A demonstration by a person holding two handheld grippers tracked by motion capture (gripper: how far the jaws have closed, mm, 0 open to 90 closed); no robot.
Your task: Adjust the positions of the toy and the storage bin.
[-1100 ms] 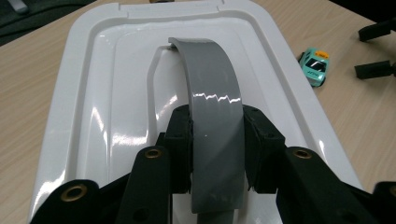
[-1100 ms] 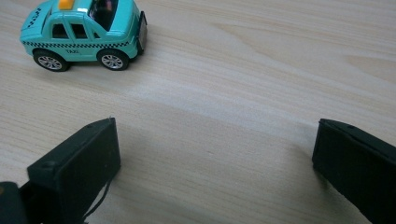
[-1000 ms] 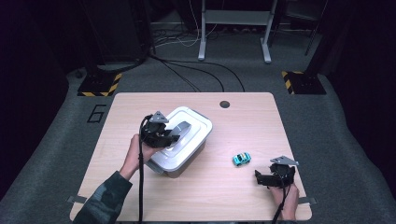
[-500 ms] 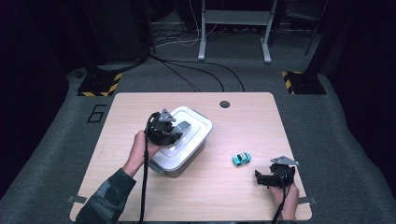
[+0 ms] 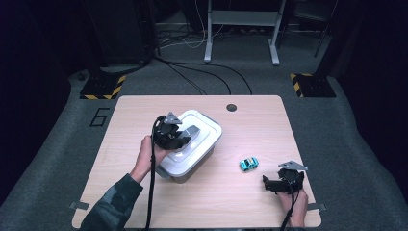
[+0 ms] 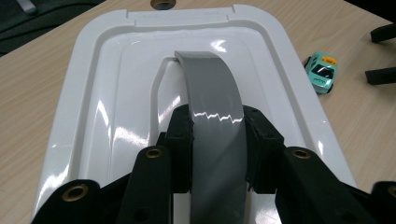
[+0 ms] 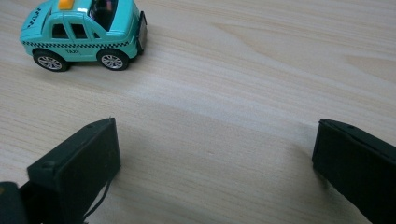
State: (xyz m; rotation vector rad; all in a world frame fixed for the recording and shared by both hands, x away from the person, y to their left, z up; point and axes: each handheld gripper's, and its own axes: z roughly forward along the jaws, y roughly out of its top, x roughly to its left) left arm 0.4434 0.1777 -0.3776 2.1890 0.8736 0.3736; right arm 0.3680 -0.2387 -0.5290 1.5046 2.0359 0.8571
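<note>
The wooden table (image 5: 250,202) carries everything here, its pale top lit against a dark carpeted floor; a small round hole (image 5: 231,107) sits near its far edge. The white lidded box (image 5: 204,126) stands left of the table's middle, turned at an angle to the table's edges; its glossy lid (image 6: 116,93) has a raised rim and a sunken centre, and in the left gripper view its far end points toward the hole. A grey handle (image 6: 212,93) arches up from the lid's centre. The left gripper (image 5: 172,134) sits over the near half of the box, held by a hand (image 5: 145,155) in a dark green sleeve; its two black jaws are clenched on the grey handle, one pad pressed against each side of the strap. The right gripper (image 5: 284,182) rests low near the table's near right corner, well apart from the box; its jaws stand wide apart with bare wood between them, grasping nothing. A teal toy taxi (image 7: 84,32) stands on its wheels between box and right gripper, nearer the latter, just beyond its open jaws.
</note>
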